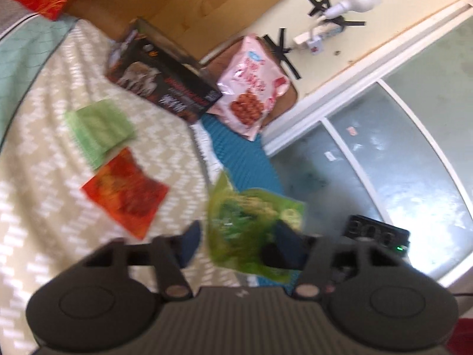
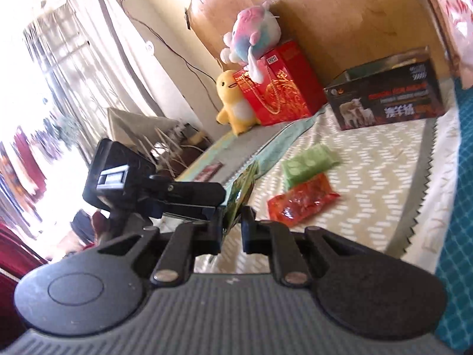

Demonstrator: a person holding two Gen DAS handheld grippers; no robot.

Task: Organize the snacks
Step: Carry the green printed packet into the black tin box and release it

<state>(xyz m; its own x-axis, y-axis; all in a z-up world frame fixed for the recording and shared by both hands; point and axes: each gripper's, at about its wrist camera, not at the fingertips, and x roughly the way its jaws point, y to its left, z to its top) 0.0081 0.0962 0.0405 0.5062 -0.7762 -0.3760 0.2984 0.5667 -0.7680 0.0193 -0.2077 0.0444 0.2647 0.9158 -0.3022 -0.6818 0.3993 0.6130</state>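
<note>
Green snack bag (image 1: 254, 224), print lost to blur, hangs over the bed (image 1: 38, 153) edge pinched by right claw (image 2: 232, 230), inside spread left claw (image 1: 236, 245); at 11 o'clock lie one pale-green packet (image 1: 99, 130), one red packet (image 1: 125, 190), one black box (image 1: 165, 88), one pink bag (image 1: 251, 85).

A bedroom in a home: a bed with a zigzag-patterned blanket (image 2: 369, 177) backs onto a wooden headboard (image 2: 340, 14). Plush toys, a yellow duck (image 2: 233, 103) and a pink-and-blue one (image 2: 254, 29), sit by a red gift box (image 2: 283, 85). Sheer curtains (image 2: 74, 68) cover a bright window.
</note>
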